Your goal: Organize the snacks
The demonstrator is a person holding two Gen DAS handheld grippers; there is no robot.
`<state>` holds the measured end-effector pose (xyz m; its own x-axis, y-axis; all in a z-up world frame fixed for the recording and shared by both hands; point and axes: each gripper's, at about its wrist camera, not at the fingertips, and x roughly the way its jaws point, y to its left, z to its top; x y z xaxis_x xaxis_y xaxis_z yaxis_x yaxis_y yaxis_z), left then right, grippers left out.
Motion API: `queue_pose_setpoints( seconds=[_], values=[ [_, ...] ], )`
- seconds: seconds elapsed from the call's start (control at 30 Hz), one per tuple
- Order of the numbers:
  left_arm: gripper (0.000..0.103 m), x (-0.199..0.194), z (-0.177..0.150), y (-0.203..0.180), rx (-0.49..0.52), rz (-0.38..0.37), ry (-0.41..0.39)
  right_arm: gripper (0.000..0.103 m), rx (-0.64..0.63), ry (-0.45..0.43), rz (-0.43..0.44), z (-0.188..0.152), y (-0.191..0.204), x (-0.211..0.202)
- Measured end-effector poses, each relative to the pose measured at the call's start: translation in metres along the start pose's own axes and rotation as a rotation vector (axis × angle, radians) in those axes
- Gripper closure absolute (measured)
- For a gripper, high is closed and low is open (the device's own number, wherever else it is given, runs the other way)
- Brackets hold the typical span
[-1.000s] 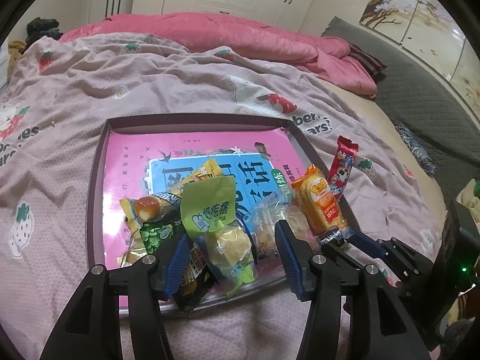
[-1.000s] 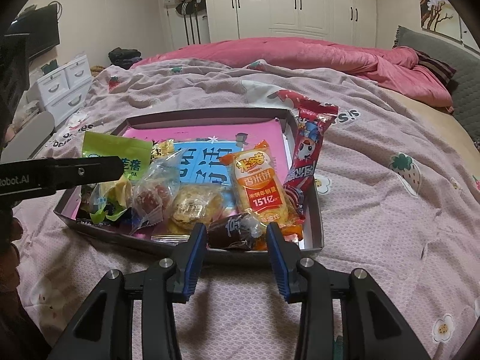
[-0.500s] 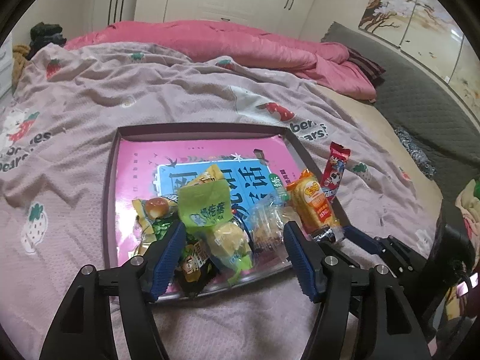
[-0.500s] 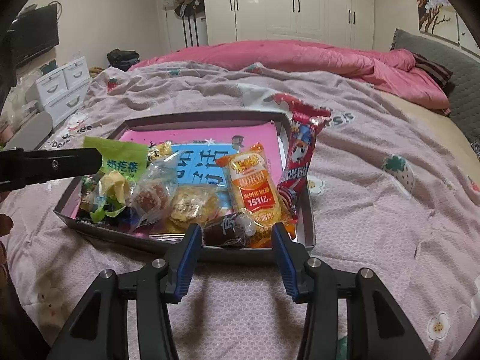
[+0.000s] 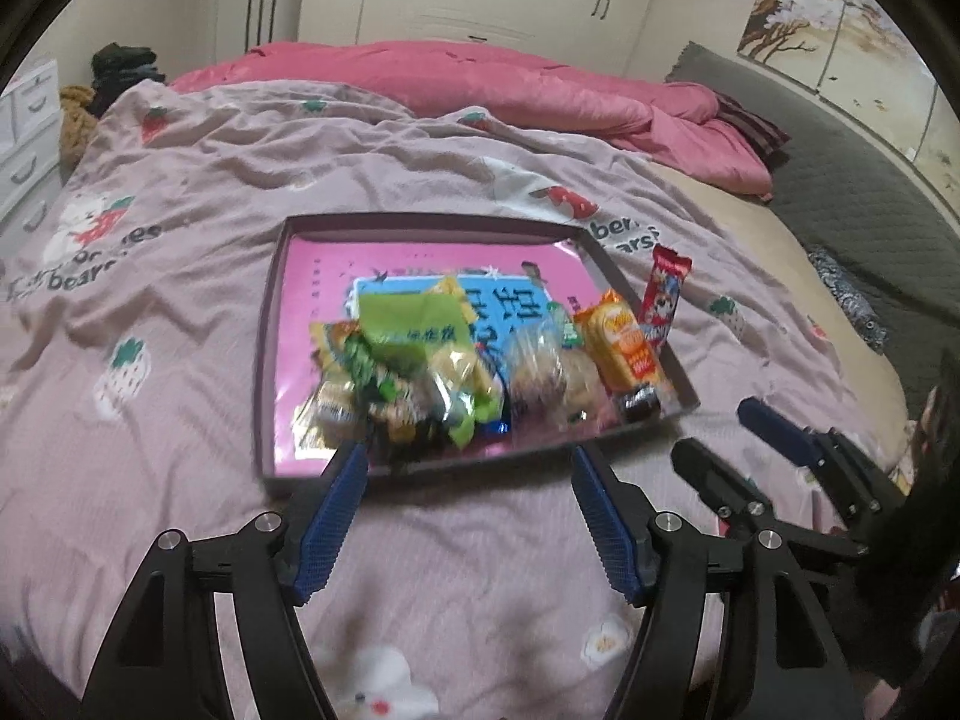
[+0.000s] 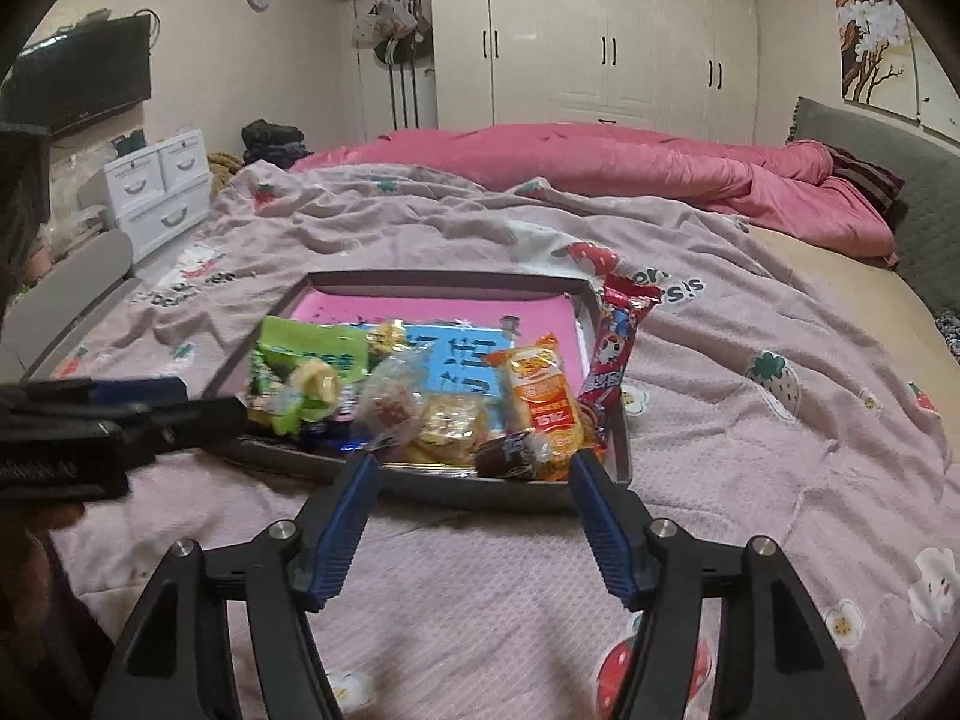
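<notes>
Both our left gripper (image 5: 465,474) and right gripper (image 6: 471,483) gape wide, holding nothing; the snacks (image 6: 420,402) lie heaped at the near edge of the tray (image 6: 444,282) on the bed; we judge them light, crinkly, slippery; pinch a wrapper's sealed end.

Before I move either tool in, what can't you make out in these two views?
- Left view: the snack pile is motion-blurred; labels unreadable.
- Right view: the left tool covers the tray near-left corner.
- Both views: the packets hide each other's lower halves and part of the tray floor.
- Left view: the right tool is partly cut off at the frame edge.
</notes>
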<state>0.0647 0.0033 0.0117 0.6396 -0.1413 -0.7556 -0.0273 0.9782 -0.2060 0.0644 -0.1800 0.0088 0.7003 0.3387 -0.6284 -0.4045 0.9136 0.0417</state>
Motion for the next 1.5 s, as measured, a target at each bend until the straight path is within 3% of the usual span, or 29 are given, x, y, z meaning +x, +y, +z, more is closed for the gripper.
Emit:
queue_pose_setpoints(
  seconds=[0.17, 0.57, 1.5],
  values=[
    [0.023, -0.009, -0.02, 0.002, 0.001, 0.043, 0.027, 0.022, -0.001, -0.002, 0.016, -0.007, 0.006, -0.013],
    [0.023, -0.024, -0.042, -0.002, 0.017, 0.054, 0.036, 0.022, -0.016, 0.016, 0.0, -0.019, 0.016, -0.027],
    [0.023, -0.022, -0.041, 0.0, 0.02, 0.074, 0.035, 0.016, 0.01, 0.047, -0.021, -0.025, 0.01, -0.02]
  ],
)
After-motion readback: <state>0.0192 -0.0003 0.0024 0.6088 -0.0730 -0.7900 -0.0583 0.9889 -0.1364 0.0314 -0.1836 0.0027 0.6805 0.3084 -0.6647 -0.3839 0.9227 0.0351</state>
